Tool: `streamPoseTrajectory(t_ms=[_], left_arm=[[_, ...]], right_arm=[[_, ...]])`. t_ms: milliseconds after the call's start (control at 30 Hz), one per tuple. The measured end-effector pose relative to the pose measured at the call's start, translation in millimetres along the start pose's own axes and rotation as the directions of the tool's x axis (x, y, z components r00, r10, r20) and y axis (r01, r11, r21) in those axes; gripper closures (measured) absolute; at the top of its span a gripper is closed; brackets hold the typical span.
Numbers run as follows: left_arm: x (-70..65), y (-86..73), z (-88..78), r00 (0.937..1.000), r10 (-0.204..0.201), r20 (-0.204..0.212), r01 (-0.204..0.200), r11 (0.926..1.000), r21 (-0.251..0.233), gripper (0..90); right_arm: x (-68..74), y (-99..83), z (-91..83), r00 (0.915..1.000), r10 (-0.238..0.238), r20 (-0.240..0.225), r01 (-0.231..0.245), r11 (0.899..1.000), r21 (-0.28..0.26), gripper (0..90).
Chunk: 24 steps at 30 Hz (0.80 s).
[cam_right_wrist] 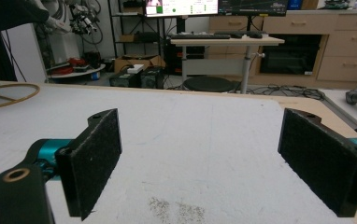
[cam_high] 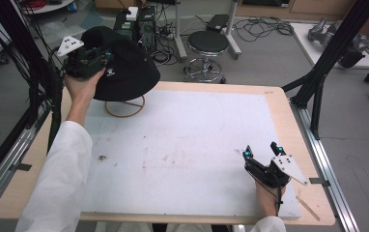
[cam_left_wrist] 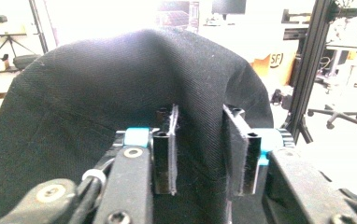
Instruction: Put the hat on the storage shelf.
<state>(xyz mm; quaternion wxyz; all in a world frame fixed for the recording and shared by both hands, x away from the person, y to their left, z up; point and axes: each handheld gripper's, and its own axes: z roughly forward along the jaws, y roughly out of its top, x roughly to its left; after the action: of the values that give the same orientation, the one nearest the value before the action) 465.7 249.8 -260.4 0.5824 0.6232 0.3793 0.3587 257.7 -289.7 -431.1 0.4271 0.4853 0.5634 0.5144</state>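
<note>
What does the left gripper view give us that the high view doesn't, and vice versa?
Left gripper view alone: the left tongs seen close up, pinching a fold of the black hat between their pads, with the weave of the fabric plain.

High view alone: the white table mat, the wooden ring stand beneath the hat, the right tongs open and low near the mat's right edge, and the white sleeve.

Both: the hat held up by the left tongs, lab clutter behind.
</note>
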Motion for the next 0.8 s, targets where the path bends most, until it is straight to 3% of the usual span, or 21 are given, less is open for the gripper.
streamPoseTrajectory(t_ms=[100, 200, 267, 433, 633, 800], left_arm=[[-1.0, -0.5, 0.1, 1.0000, 0.001, -0.003, -0.001, 1.0000, -0.010, 60.4], [-4.0, -0.9, -1.4, 0.9997, 0.014, -0.020, -0.015, 0.9997, -0.020, 50.2], [-7.6, -0.6, -6.3, 0.9992, 0.026, -0.031, -0.028, 0.9981, -0.055, 48.4], [-9.0, 2.1, -13.3, 0.9987, 0.032, -0.038, -0.034, 0.9975, -0.061, 44.7], [-14.2, 3.9, -30.1, 0.9971, 0.054, -0.054, -0.059, 0.9945, -0.086, 41.7], [-16.5, 0.6, -51.1, 0.9981, 0.027, -0.055, -0.034, 0.9907, -0.132, 40.4]], right_arm=[[0.2, 0.0, 0.2, 1.0000, 0.002, -0.001, -0.002, 1.000, 0.001, 12.7], [0.4, 0.0, 0.1, 0.9999, 0.004, -0.010, -0.004, 1.000, 0.004, 12.7], [-0.1, 0.3, 0.1, 1.0000, 0.003, -0.007, -0.003, 1.000, -0.001, 12.7], [-0.3, 0.0, 0.3, 0.9999, 0.006, -0.012, -0.006, 1.000, 0.006, 12.7], [0.9, 0.2, 0.1, 0.9998, 0.018, -0.013, -0.018, 1.000, 0.004, 12.4], [0.3, 0.4, 0.0, 0.9995, 0.027, -0.014, -0.027, 1.000, -0.002, 12.3]])
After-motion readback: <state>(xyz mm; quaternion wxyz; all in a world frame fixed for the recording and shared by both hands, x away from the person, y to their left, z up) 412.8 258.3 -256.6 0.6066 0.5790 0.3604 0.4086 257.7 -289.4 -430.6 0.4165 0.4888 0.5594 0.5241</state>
